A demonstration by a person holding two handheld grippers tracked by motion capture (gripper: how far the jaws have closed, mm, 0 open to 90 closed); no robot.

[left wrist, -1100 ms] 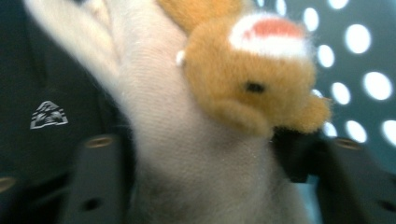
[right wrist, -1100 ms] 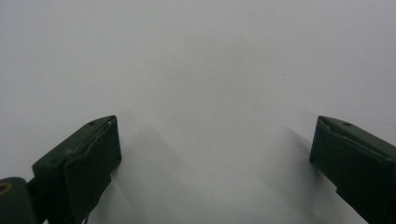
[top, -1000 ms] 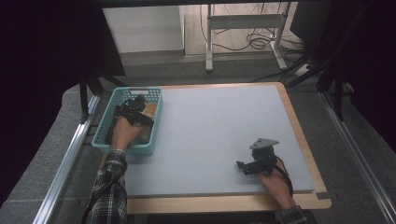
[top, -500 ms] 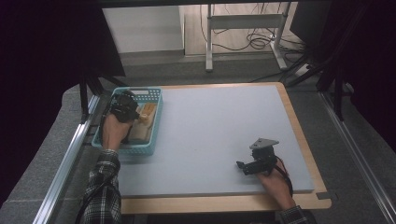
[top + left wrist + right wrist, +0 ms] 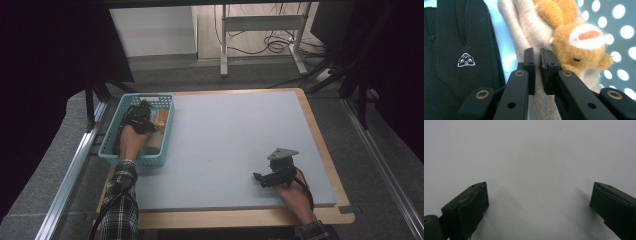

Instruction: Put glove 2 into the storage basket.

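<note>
My left gripper (image 5: 142, 111) is down inside the teal basket (image 5: 114, 156) at the table's left. Its jaws have just been closing and now stand nearly together, pinching a fold of beige cloth (image 5: 524, 30) between the pads (image 5: 529, 58). An orange plush toy (image 5: 576, 42) with a pale muzzle lies just right of the left gripper (image 5: 537, 53), on the same cloth. A black glove (image 5: 461, 50) with a small white logo lies to the left. My right gripper (image 5: 257, 177) rests low over the grey mat near the front right, and in its own view the right gripper (image 5: 539, 200) is open with nothing between its fingers.
The basket's perforated wall (image 5: 621, 30) rises behind the plush toy. A grey mat (image 5: 235, 135) covers the wooden table (image 5: 240, 217). Metal rails (image 5: 70, 175) run along both sides, and a desk frame with cables (image 5: 260, 30) stands beyond the far edge.
The left hand has shifted slightly inside the basket, toward its far end. The right hand has stayed where it was.
</note>
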